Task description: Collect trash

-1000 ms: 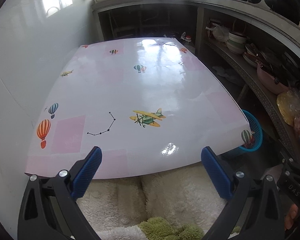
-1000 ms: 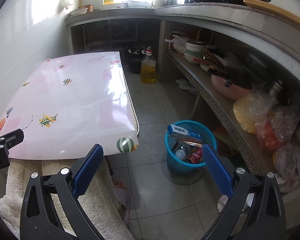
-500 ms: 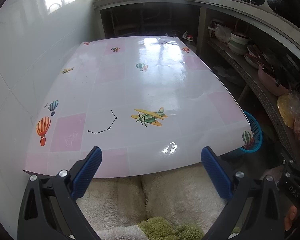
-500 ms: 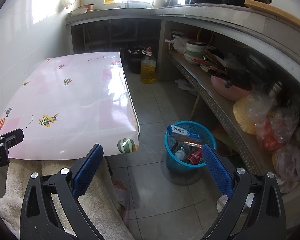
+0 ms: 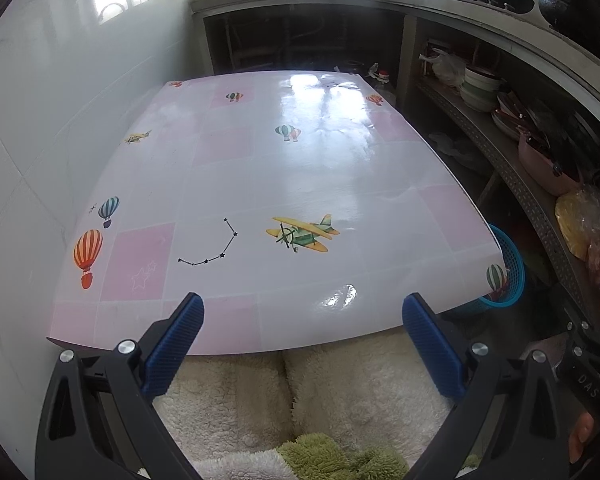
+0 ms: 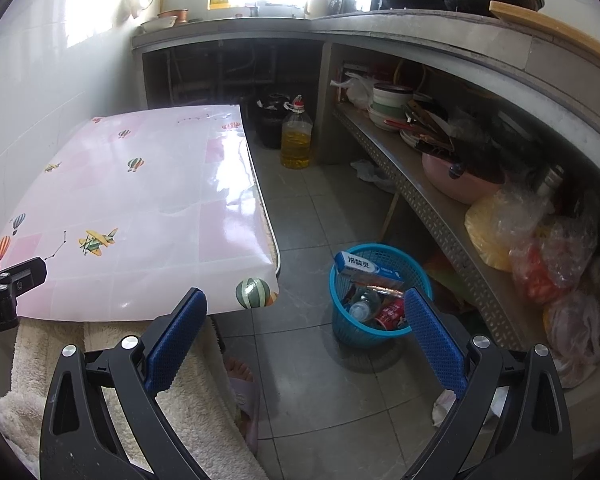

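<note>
A blue plastic basket (image 6: 380,322) stands on the floor to the right of the table, holding a white and blue box (image 6: 358,265), a clear bottle (image 6: 363,307) and a red can (image 6: 392,312). Its rim shows past the table corner in the left wrist view as the blue basket (image 5: 510,264). My left gripper (image 5: 302,334) is open over the near edge of the pink patterned table (image 5: 284,184), with nothing between its fingers. My right gripper (image 6: 306,328) is open above the floor, just left of the basket. No loose trash shows on the table top.
A concrete counter runs along the back and right with a shelf (image 6: 440,200) of bowls, pans and plastic bags. An oil jug (image 6: 296,140) and a dark pot (image 6: 274,120) stand on the floor. A person's fleece-covered lap (image 5: 300,392) and slippered foot (image 6: 242,384) are below.
The left wrist view has tilted up slightly, so the table sits a little lower in frame. The right wrist view is almost unchanged. Both grippers stay open.
</note>
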